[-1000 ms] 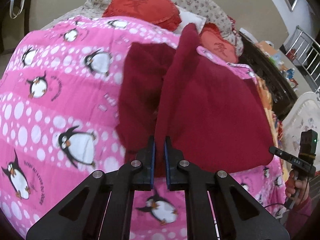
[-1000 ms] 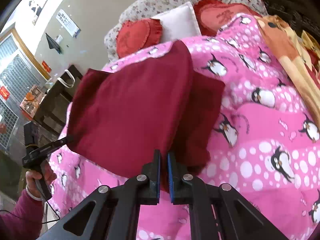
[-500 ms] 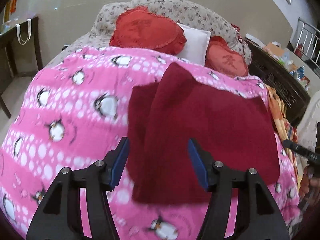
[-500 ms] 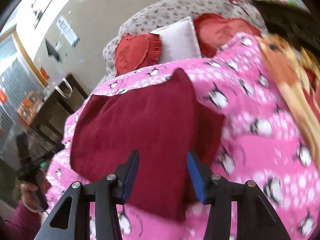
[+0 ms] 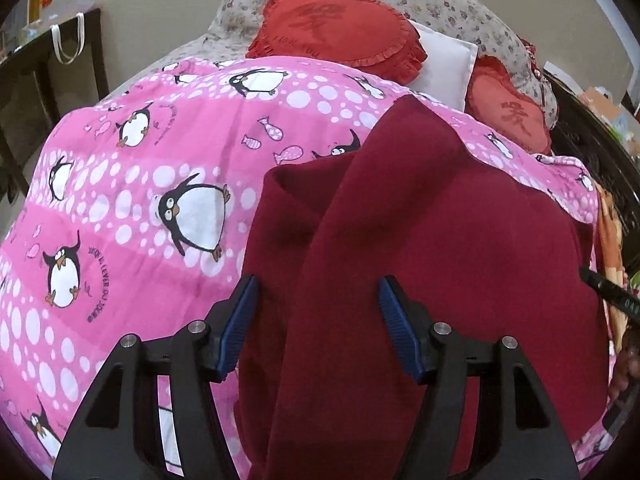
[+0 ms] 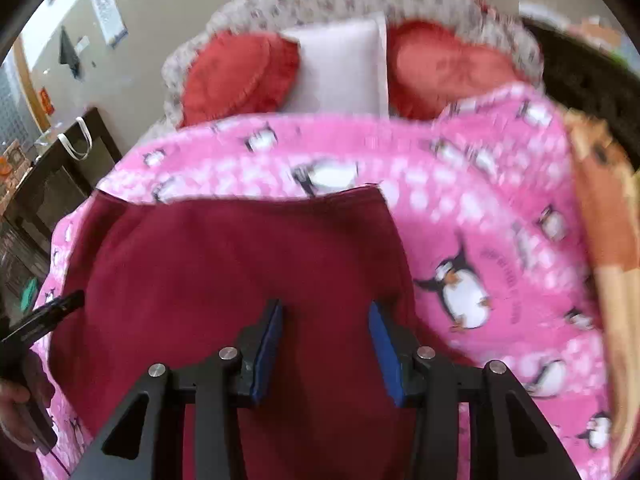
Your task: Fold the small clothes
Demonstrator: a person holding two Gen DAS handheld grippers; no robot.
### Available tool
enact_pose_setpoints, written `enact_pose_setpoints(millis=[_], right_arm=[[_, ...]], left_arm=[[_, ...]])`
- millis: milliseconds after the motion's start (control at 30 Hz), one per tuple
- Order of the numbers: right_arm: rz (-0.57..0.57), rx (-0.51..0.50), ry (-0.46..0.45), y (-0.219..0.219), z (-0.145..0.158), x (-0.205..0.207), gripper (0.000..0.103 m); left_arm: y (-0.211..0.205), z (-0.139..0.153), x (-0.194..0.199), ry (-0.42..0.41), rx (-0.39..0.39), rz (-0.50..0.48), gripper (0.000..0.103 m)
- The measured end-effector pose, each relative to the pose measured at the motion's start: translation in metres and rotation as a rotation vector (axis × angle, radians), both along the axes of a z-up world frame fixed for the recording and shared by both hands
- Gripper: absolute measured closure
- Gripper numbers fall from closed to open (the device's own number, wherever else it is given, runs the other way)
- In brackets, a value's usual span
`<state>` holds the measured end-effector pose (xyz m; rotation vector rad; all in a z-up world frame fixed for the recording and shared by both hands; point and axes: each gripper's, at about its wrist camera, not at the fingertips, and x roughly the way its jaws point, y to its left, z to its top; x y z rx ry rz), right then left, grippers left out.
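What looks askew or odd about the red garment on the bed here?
The red garment is folded unevenly: in the left wrist view the top layer lies slanted, leaving a strip of the lower layer exposed along its left side. Both grippers, left and right, are open above it.

The pink penguin blanket (image 5: 132,184) lies bare from 9 to 11 o'clock of the dark red garment (image 5: 420,264), so a gripper can pass there freely. At 12 o'clock two red cushions (image 5: 340,32) and a white pillow (image 5: 448,64) stand against the flowered headboard (image 5: 460,4) and close the way. At 2 o'clock a dark carved bed frame (image 5: 592,152) limits the room, and a dark table (image 5: 44,64) stands at 10 o'clock beside the bed.
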<state>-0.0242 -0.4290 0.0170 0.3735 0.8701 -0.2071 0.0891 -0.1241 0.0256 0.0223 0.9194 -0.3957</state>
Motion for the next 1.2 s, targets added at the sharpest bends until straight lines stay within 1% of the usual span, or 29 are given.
enact_pose_setpoints(millis=[67,167,300,433,633,733,833,933,1000,1067,1100,1133,1200], right_arm=[[-0.003,0.008,0.005,-0.001,0.003,-0.001,0.06],[0.006,-0.005,-0.012,0.009,0.018,-0.009,0.06],[0.088,0.001,-0.074,0.041,0.044,-0.01,0.06],[0.194,0.044,-0.089,0.087,0.056,0.009,0.06],[0.314,0.022,-0.07,0.155,0.054,0.048,0.06],[0.36,0.002,-0.047,0.184,0.051,0.072,0.06],[0.405,-0.026,-0.028,0.21,0.048,0.095,0.06],[0.428,-0.036,-0.002,0.23,0.041,0.119,0.06],[0.433,-0.007,0.049,0.236,0.03,0.137,0.06],[0.418,0.047,0.114,0.237,0.016,0.151,0.059],[0.403,0.057,0.124,0.237,0.014,0.154,0.059],[0.393,0.06,0.113,0.237,0.017,0.153,0.058],[0.394,0.051,0.045,0.241,0.031,0.145,0.058]], left_arm=[[0.002,-0.001,-0.001,0.002,-0.008,-0.003,0.039],[0.001,0.001,-0.002,-0.001,-0.006,-0.01,0.039],[0.002,0.009,-0.011,-0.018,0.006,-0.011,0.039],[0.01,0.017,-0.024,-0.037,0.009,-0.016,0.039],[0.034,0.021,-0.036,-0.044,-0.009,0.007,0.039],[0.044,0.018,-0.036,-0.028,-0.034,0.016,0.039],[0.055,0.011,-0.038,0.014,-0.096,0.015,0.039],[0.069,0.003,-0.042,0.054,-0.184,0.012,0.039],[0.073,-0.001,-0.044,0.065,-0.214,0.01,0.039],[0.075,-0.007,-0.047,0.079,-0.22,0.003,0.039],[0.075,-0.011,-0.047,0.087,-0.224,-0.002,0.039],[0.076,-0.013,-0.048,0.092,-0.231,-0.006,0.039],[0.079,-0.02,-0.049,0.105,-0.26,-0.008,0.036]])
